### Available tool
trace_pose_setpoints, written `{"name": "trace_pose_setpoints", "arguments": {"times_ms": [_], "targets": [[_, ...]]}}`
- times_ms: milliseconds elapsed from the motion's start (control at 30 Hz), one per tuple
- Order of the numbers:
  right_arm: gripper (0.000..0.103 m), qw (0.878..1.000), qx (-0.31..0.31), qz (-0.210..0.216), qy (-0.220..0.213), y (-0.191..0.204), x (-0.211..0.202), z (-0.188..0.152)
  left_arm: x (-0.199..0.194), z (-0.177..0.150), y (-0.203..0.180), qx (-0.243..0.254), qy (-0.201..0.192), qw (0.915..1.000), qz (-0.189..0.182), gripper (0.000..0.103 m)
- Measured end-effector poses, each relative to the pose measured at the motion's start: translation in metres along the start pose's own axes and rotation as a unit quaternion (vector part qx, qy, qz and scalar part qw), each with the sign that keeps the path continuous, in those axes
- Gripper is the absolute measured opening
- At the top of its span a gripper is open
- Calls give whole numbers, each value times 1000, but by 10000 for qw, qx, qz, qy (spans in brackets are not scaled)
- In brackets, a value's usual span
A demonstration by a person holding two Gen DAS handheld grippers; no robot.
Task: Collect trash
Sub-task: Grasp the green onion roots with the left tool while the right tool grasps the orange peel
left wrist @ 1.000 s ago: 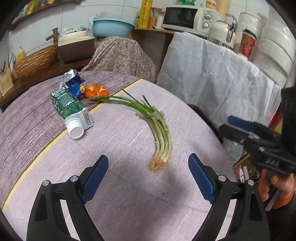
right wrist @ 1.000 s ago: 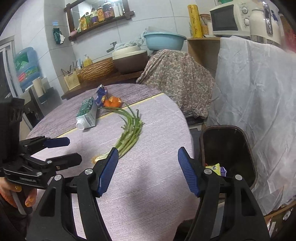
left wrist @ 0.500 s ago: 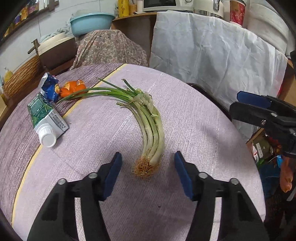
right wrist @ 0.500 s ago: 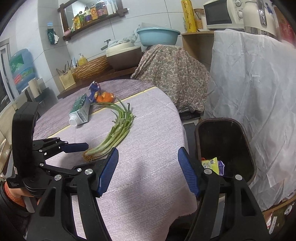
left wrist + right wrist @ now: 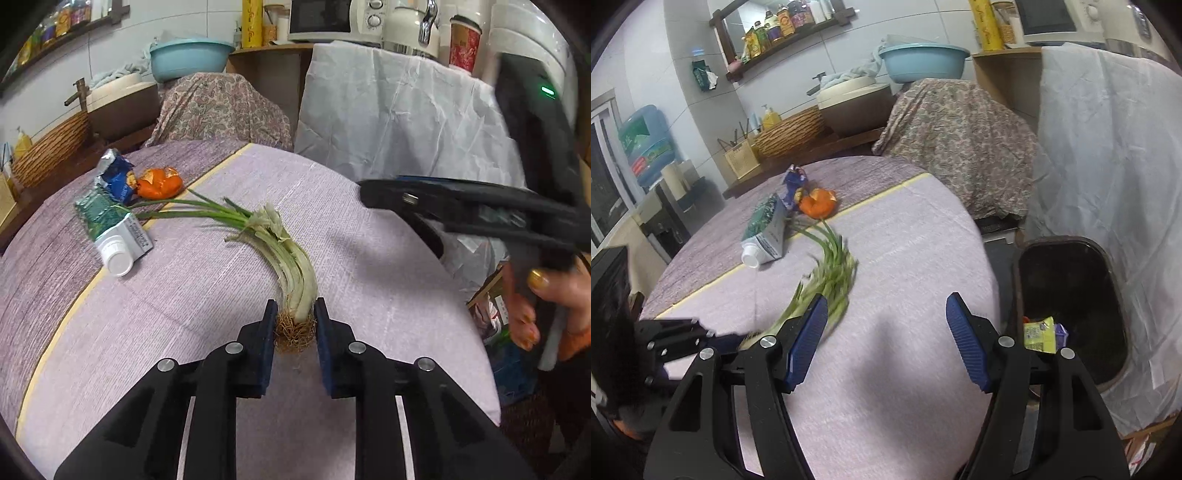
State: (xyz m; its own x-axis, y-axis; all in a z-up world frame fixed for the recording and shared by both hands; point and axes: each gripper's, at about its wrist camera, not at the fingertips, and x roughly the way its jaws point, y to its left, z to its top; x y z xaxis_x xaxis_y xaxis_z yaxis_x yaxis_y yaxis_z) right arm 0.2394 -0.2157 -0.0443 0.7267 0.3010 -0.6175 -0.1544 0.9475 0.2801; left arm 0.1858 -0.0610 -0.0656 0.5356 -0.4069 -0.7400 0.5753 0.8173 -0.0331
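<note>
Left gripper [image 5: 295, 325]: we see its blue fingers [image 5: 269, 332] pressed on either side of the root end of the spring onions [image 5: 291, 266], gripping the bunch low over the desk [image 5: 207, 295].
Right gripper [image 5: 886, 343]: we see its fingers [image 5: 807, 341] spread wide with nothing between them, above the near edge of the desk; in the left wrist view it sits off to the right, held by a hand [image 5: 546, 306].
Spring onions: we find the bunch lying on the purple cloth, roots toward us, green tops curving away toward the orange peel [image 5: 159, 182].
Carton [image 5: 110, 229]: we see it lying on its side, white cap toward us, left of the onion tops and across the yellow stripe.
Blue wrapper [image 5: 116, 177]: crumpled, just behind the carton and beside the peel.
Bin [image 5: 1071, 306]: we see it standing on the floor just right of the desk, dark inside, with a yellow packet [image 5: 1039, 334] near its front rim.
</note>
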Motion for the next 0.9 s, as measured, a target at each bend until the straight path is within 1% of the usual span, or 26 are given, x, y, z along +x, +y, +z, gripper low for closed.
{"name": "trace_pose_setpoints", "arguments": {"times_ms": [67,100,167,267,367,467,600,767,833,900], "targets": [[67,9997,-118,200,24,10,9,10,-9,-4,-1,-38,-52,10000,-25,21],[67,9990,-230,372,69,19,17,18,-13,-7,-1,-83,-74,9999,-41,21],[67,9978,-383,536,115,30,30,31,-17,-12,0,-180,-86,9998,-58,21],[67,9939,-717,775,323,55,63,52,-22,-19,3,-277,-87,9995,-88,21],[67,9911,-1048,649,500,75,101,67,-26,-23,5,-410,-105,9990,-155,21],[66,9890,-1098,562,821,85,138,79,-29,-24,6,-449,-145,9987,-196,21],[66,9879,-1157,339,978,91,171,92,-34,-25,6,-464,-212,9984,-263,20],[56,9864,-1102,230,1200,91,201,102,-34,-24,3,-440,-233,9983,-315,20],[31,9845,-1156,200,1306,91,209,102,-33,-25,2,-410,-218,9984,-318,20],[28,9854,-1104,236,1274,89,210,102,-34,-25,4,-429,-227,9983,-329,20]]}}
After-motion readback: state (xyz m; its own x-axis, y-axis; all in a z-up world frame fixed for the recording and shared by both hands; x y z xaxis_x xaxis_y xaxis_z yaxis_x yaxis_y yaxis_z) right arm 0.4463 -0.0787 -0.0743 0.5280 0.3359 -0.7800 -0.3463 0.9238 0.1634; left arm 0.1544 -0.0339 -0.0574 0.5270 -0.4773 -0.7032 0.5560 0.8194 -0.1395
